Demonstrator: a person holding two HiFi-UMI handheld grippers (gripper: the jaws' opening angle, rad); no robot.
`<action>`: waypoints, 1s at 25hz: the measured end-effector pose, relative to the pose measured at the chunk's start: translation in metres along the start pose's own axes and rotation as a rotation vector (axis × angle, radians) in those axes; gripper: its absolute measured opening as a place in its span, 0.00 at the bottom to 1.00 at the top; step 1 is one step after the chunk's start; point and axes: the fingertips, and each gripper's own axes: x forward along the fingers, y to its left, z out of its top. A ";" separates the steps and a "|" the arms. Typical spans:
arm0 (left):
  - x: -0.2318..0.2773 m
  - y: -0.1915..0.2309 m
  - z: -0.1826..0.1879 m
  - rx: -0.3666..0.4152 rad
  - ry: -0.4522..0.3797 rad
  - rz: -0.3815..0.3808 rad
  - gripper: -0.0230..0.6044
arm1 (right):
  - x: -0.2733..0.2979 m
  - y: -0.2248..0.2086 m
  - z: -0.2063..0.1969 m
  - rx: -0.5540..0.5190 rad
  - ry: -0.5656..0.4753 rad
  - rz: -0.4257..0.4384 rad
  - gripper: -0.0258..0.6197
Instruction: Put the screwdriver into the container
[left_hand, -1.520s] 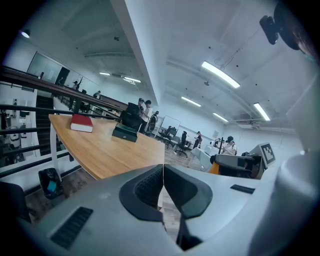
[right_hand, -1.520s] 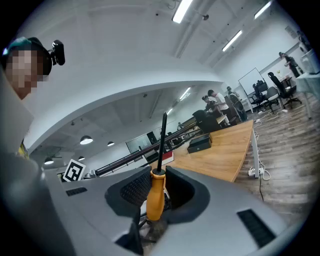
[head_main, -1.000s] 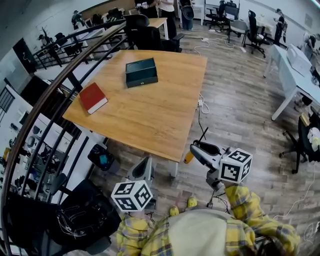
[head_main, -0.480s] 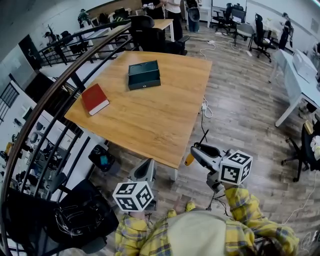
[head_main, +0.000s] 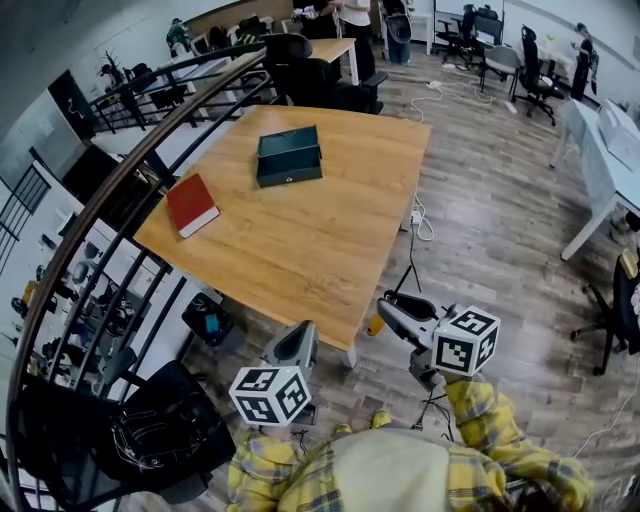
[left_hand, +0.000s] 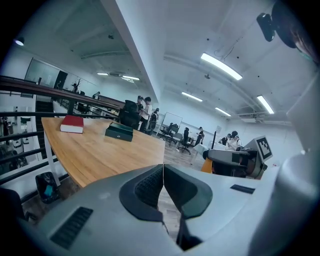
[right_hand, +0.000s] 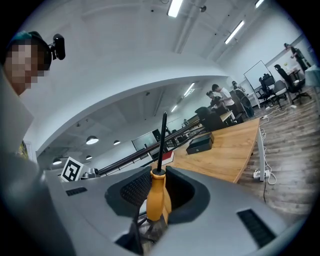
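Both grippers held low, short of the table; screwdriver in the right one.

The right gripper (right_hand: 159, 181) sits off the near corner of the wooden table (head_main: 300, 240), above the floor, jaws clamped on the orange handle of the screwdriver (right_hand: 158, 195). Its long axis stands nearly upright in the right gripper view, black shaft uppermost, tilted slightly right. The left gripper (left_hand: 163, 172) is beside it, jaws pressed together with nothing between. The dark container (head_main: 289, 155) rests open on the far part of the table, well apart from both.

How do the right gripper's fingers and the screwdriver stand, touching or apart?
Touching. The right gripper view shows the right gripper with its fingers closed on the screwdriver handle from both sides, no gap.
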 end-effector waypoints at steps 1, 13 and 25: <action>0.003 -0.001 0.000 0.000 0.002 0.002 0.05 | 0.000 -0.002 0.000 0.000 0.000 0.005 0.26; 0.032 0.008 0.000 -0.023 0.022 0.000 0.05 | 0.014 -0.032 -0.004 0.026 0.024 -0.005 0.26; 0.068 0.058 0.033 -0.023 0.031 -0.060 0.05 | 0.067 -0.043 0.025 -0.004 0.003 -0.073 0.26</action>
